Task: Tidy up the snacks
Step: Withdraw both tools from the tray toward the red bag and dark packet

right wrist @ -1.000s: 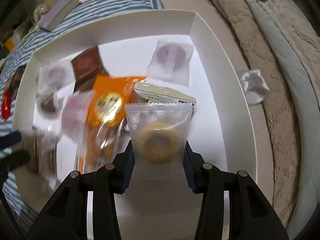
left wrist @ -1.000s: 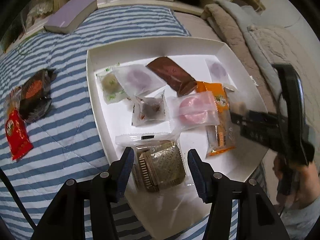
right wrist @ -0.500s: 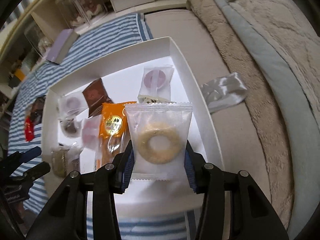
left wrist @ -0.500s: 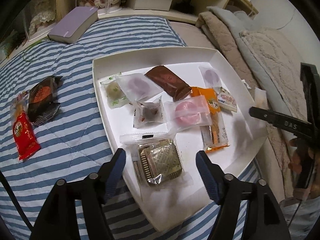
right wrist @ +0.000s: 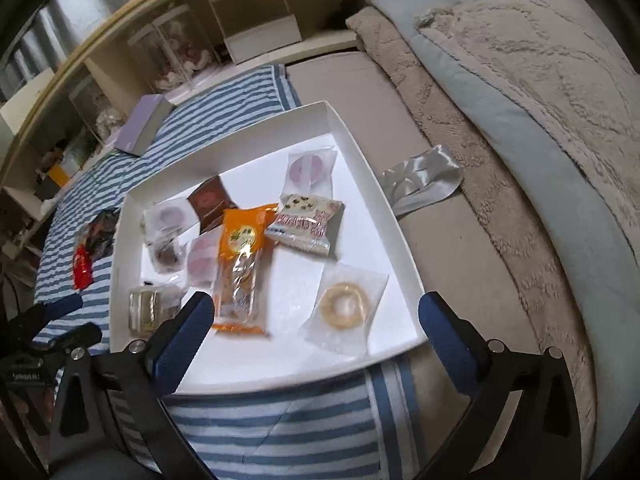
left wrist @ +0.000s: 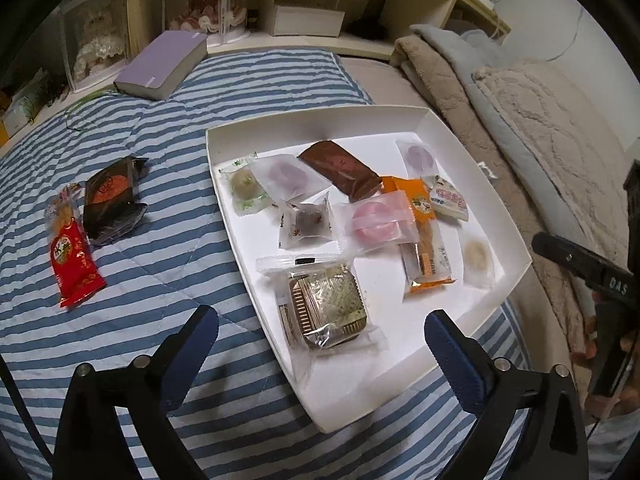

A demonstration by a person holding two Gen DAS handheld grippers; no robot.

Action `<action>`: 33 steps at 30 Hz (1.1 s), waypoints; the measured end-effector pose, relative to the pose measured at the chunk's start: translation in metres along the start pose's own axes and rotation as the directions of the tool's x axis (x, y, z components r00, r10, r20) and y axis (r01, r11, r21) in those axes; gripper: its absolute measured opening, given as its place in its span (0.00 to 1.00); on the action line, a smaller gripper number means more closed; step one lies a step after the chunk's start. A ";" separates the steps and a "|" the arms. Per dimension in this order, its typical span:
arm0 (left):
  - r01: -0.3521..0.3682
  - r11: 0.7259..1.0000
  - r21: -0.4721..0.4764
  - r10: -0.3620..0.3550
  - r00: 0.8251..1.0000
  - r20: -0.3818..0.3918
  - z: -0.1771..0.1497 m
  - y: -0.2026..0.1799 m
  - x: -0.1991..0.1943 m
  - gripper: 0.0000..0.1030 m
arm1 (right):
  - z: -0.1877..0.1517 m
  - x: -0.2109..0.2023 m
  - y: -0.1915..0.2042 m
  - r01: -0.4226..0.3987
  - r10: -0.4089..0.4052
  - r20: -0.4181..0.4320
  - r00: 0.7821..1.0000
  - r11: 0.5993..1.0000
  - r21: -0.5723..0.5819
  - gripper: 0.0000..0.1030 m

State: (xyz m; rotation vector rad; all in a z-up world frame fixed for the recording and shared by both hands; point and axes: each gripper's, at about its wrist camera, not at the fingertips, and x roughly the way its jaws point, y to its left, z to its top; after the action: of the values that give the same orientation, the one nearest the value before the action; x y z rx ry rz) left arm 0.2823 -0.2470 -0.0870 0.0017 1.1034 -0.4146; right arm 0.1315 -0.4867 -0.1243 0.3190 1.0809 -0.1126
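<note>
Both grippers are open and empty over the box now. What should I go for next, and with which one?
Probably swing the left hand-held gripper toward the red packet and the dark packet: both lie on the striped blanket, outside the white box, on its side.

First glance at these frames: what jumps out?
The white tray on the striped bedspread, crowded with wrapped snacks; the orange packet near its middle stands out most. Left of the tray, a red packet and a dark packet lie loose on the bedspread. Both tools are open and empty.
</note>
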 end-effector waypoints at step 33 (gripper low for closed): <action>0.037 0.994 0.101 -0.065 0.955 0.290 -0.033 0.014 -0.194 1.00 | -0.024 -0.155 0.078 0.057 -0.034 0.278 0.960 0.995 -0.076 1.00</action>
State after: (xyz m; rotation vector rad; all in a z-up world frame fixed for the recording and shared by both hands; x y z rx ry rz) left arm 0.1841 -0.1641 0.0632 -0.0054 0.7912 -0.4964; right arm 0.0576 -0.4152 0.0172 0.1957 0.8133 -0.1484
